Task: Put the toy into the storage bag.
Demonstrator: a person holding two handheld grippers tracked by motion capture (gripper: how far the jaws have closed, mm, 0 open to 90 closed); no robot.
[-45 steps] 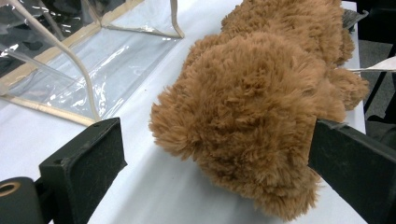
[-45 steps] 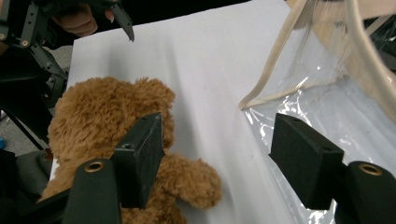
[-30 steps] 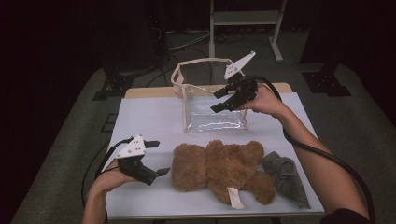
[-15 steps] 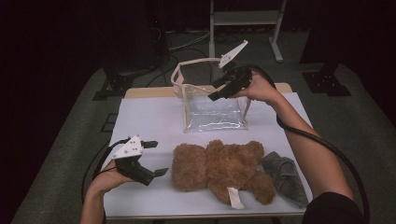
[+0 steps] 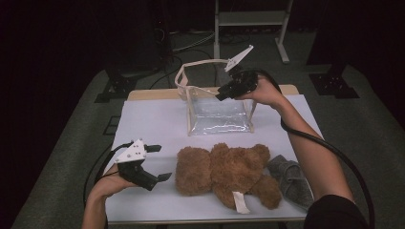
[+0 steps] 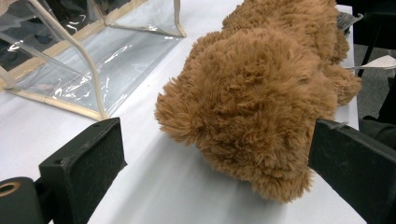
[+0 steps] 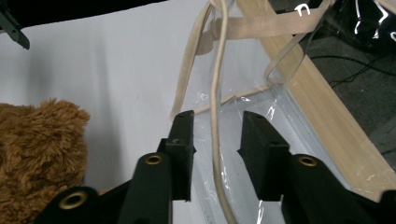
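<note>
A person stands at a white-covered counter (image 5: 153,119) with a gripper in each hand. At the far side stands a clear plastic bag (image 5: 217,112) with beige trim and beige straps, its mouth facing up. The right gripper (image 5: 224,94) is at the bag's top rim near its right corner. In the right gripper view the beige rim cord (image 7: 215,116) runs between the two black jaws, which have just been closing; a gap shows on both sides of the cord, so the bag is not yet pinched.

Near the front edge, a brown teddy bear (image 5: 224,172) lies flat, well apart from the bag's mouth. A grey cloth (image 5: 291,179) lies just beside the bear on the right. The left gripper (image 5: 160,162) rests on the counter at the bear's left, jaws spread wide; in the left gripper view the bear sits between them, untouched.

The work looks barely begun: the bag holds nothing, the bear is not lifted. Securing the bag's rim, grasping the bear and putting it inside all seem left to do.

A white tag (image 5: 240,202) sticks out from the bear; no writing on it is readable.
</note>
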